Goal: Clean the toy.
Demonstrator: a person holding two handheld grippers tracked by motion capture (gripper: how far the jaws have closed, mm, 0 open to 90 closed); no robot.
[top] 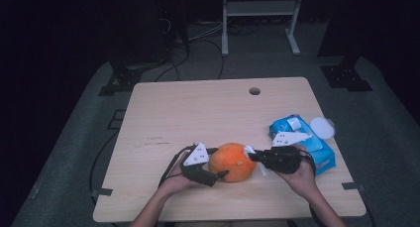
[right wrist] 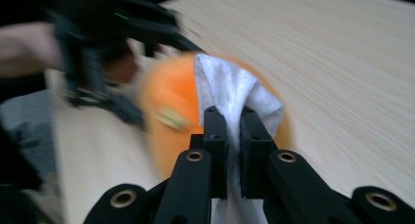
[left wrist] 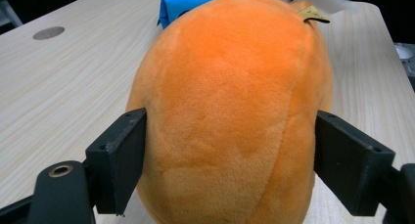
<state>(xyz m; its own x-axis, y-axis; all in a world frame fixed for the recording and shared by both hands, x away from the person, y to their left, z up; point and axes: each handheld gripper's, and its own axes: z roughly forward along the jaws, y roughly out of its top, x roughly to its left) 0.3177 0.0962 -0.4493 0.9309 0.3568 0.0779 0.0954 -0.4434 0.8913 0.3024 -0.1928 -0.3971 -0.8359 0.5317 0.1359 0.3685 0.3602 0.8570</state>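
An orange plush pumpkin (top: 232, 161) lies on the wooden table (top: 198, 113) near its front edge. My left gripper (top: 218, 173) comes at it from the left, and in the left gripper view its two black pads (left wrist: 120, 165) press on either side of the plush pumpkin (left wrist: 230, 111). My right gripper (top: 253, 155) is at the pumpkin's right side, shut on a white wipe (top: 250, 150). In the right gripper view the wipe (right wrist: 230, 87) sticks up from between the closed jaws of my right gripper (right wrist: 234, 121) and lies against the blurred pumpkin (right wrist: 166, 97).
A blue pack of wipes (top: 307, 138) with its white lid (top: 322, 126) flipped open lies just behind the right hand. A round cable hole (top: 254, 91) sits near the table's far edge. Bare wood stretches over the back and left of the table.
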